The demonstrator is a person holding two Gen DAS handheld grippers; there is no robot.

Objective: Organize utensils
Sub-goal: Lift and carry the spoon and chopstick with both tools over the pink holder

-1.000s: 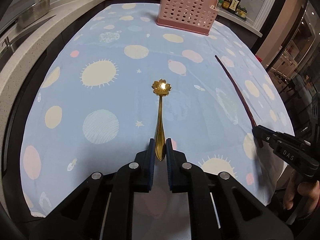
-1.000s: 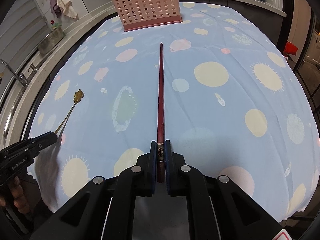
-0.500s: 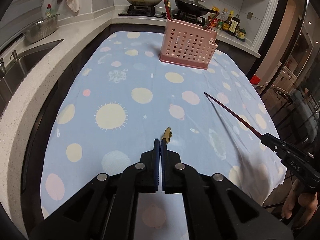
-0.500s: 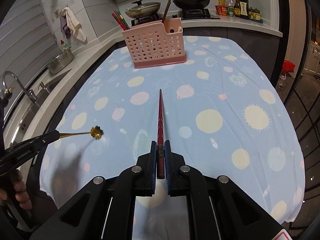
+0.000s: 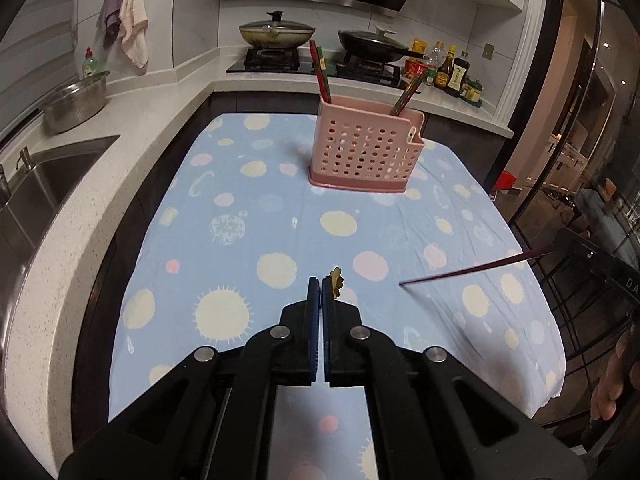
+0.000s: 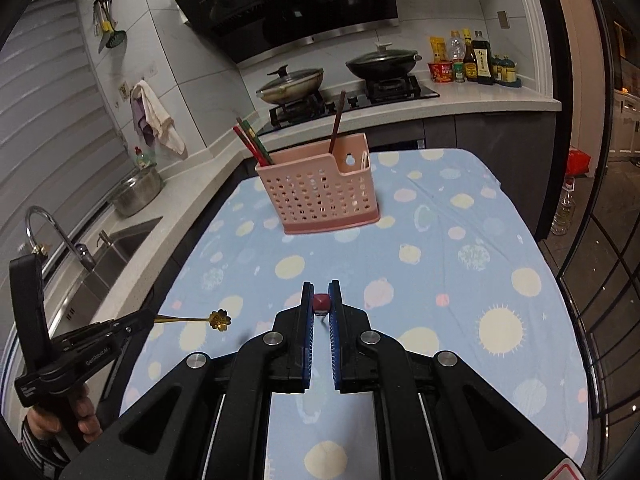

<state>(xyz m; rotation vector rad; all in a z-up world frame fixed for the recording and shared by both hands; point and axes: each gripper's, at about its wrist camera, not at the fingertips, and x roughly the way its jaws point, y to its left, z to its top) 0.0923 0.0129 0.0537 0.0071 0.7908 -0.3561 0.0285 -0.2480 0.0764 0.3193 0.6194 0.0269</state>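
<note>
My left gripper (image 5: 321, 284) is shut on a gold spoon (image 5: 335, 282) with a flower-shaped bowl and holds it above the table; it also shows in the right wrist view (image 6: 192, 319). My right gripper (image 6: 321, 292) is shut on a dark red chopstick (image 6: 321, 303), seen end-on; in the left wrist view the chopstick (image 5: 464, 271) points left in the air. The pink perforated utensil basket (image 5: 364, 156) stands at the far end of the table and holds several chopsticks; it also shows in the right wrist view (image 6: 320, 196).
A blue cloth with suns and planets (image 5: 280, 240) covers the table. A sink (image 5: 44, 184) and a steel bowl (image 5: 76, 100) lie on the left counter. A stove with two pans (image 5: 280, 36) and sauce bottles (image 5: 452, 68) stand behind the basket.
Both grippers have lifted their utensils off the cloth and risen. The spoon and chopstick now hang in the air, and the view takes in the basket and stove.
</note>
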